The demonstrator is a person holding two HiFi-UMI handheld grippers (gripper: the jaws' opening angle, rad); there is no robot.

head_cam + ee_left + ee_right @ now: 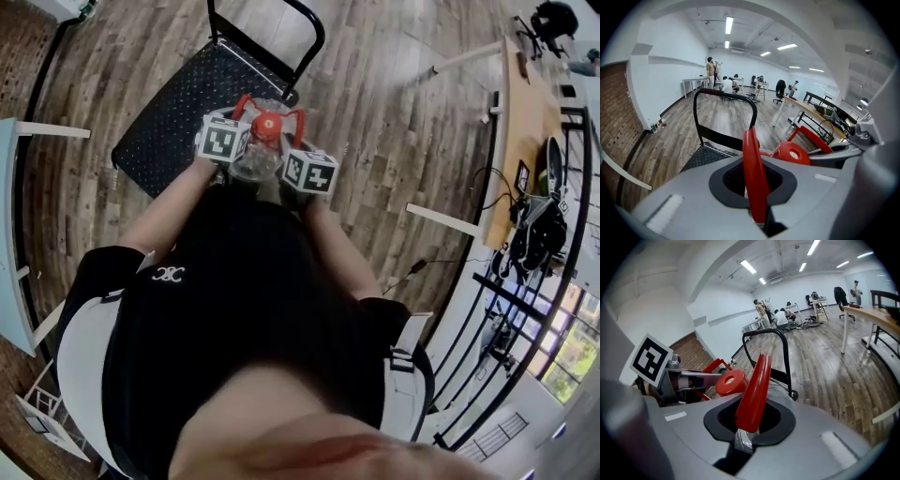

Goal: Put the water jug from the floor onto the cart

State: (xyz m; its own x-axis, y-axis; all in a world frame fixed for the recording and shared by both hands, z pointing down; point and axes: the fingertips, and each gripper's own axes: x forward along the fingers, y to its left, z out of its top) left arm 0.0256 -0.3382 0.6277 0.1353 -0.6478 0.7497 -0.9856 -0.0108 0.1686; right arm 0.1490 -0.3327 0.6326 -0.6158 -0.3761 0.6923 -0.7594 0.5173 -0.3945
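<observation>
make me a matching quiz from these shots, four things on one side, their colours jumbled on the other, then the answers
Things:
1 jug cap
2 cart deck
3 left marker cube
4 floor

Colours:
a black and white squares
b brown wood planks
c red
d all black

Pairs: 1-c, 2-d, 3-a, 4-b

1. Head camera looks steeply down over the person's chest (253,309) onto the cart (187,112).
2. Left gripper (752,183) camera peers closely along its jaws, up the hall.
3. Right gripper (750,420) camera does likewise; both share the cart's handle (764,332) and the red cap (731,382) of the jug (255,161).
</observation>
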